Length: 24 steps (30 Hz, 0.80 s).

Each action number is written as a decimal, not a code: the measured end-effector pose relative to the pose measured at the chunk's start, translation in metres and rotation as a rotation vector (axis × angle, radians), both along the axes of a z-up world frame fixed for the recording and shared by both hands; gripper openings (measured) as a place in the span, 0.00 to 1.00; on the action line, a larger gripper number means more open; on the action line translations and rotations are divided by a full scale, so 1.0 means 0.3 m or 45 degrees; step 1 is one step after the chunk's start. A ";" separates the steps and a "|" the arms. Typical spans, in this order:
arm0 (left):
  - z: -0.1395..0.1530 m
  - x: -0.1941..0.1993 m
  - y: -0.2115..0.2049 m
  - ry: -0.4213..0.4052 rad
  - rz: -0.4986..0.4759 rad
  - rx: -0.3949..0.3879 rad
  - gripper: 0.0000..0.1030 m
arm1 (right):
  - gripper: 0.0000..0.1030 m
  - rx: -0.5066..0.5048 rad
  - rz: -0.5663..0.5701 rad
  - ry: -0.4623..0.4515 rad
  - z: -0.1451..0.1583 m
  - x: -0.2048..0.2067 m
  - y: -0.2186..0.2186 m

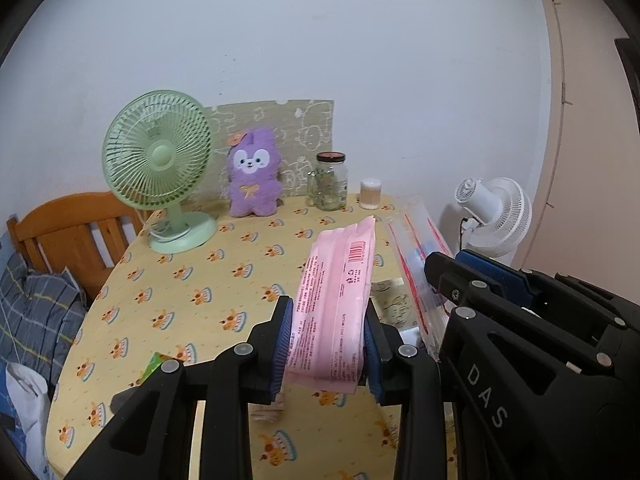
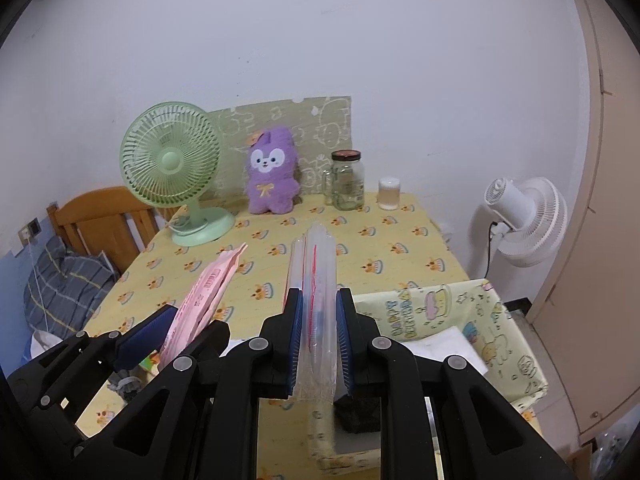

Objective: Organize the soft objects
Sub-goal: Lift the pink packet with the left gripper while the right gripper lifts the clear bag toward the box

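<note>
My left gripper (image 1: 326, 342) is shut on a pink soft packet (image 1: 336, 304) printed with small text and a barcode, held up above the table. The right wrist view shows the same pink packet (image 2: 204, 300) at the left, in the left gripper (image 2: 176, 324). My right gripper (image 2: 318, 344) is shut on a clear plastic pack with red print (image 2: 316, 280), seen edge-on. That clear pack (image 1: 416, 264) and the right gripper (image 1: 460, 276) appear at the right of the left wrist view. A purple plush toy (image 1: 252, 176) stands at the table's back.
The table (image 1: 192, 280) has a yellow patterned cloth. At the back stand a green desk fan (image 1: 160, 168), a glass jar (image 1: 330, 180) and a cotton swab tub (image 1: 371, 194). A pale yellow fabric box (image 2: 480, 328) lies near the right front. A white fan (image 2: 524, 220) stands beyond the table.
</note>
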<state>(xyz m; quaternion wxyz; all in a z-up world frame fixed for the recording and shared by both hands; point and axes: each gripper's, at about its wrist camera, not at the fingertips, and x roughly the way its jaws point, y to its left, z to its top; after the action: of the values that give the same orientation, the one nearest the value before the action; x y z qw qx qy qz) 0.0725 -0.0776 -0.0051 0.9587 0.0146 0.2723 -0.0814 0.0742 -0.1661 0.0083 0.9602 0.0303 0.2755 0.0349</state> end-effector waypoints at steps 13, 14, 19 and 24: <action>0.010 0.021 -0.142 -0.027 -0.089 0.016 0.32 | 0.19 -0.018 -0.073 -0.029 0.009 0.001 -0.133; 0.009 0.022 -0.152 -0.027 -0.096 0.016 0.32 | 0.19 -0.021 -0.079 -0.029 0.008 0.002 -0.144; 0.002 0.035 -0.200 -0.018 -0.134 0.013 0.32 | 0.19 -0.024 -0.101 -0.028 -0.001 0.014 -0.190; -0.012 0.048 -0.237 -0.001 -0.161 0.009 0.32 | 0.19 -0.023 -0.123 -0.022 -0.015 0.022 -0.233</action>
<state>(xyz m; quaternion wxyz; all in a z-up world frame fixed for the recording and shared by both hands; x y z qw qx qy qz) 0.0869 -0.1487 -0.0086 0.9517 0.0350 0.2707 -0.1408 0.0807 -0.2360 0.0038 0.9633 0.0347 0.2658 -0.0136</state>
